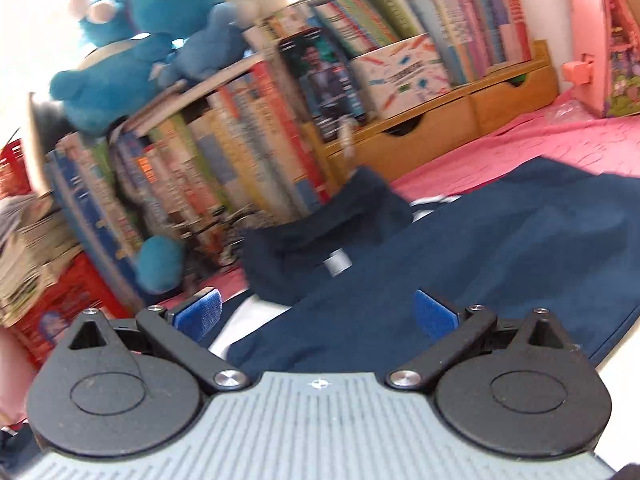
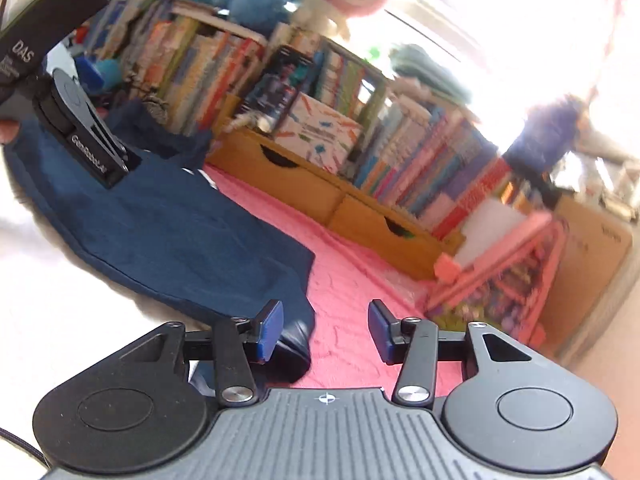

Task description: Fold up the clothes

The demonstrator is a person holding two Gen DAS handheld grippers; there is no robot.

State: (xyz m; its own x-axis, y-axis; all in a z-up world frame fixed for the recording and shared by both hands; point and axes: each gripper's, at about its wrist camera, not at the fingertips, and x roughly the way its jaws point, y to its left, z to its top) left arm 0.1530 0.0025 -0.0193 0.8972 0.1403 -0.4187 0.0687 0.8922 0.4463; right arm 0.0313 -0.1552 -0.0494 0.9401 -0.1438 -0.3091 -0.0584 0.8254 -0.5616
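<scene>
- 1 dark blue garment (image 1: 460, 256) is seen, spread flat on a pink cloth (image 1: 520, 152), near the books.
- 2 grippers are seen. The left gripper (image 1: 316, 312) is held over the garment with its 2 blue pads wide apart, and nothing is held between them.
- The right gripper (image 2: 326, 332) is held at the garment's near right corner. Its 2 pads are apart too. The left pad (image 2: 269, 332) is just beside the garment's edge, and pink cloth is seen in the gap.
- 2 wooden drawers (image 2: 340, 200) are seen under the rows of books (image 1: 224, 148).
- 1 big blue soft toy (image 1: 120, 52) is seen on top of the books.
- Open pink cloth is left to the right of the garment, up to the pink box (image 2: 500, 264).
- A bunched-up sleeve (image 1: 320, 232) at the far end is shown clearly only in the left view.
- The other gripper's body, resting low on the garment at the far left, is shown only in the right view.
</scene>
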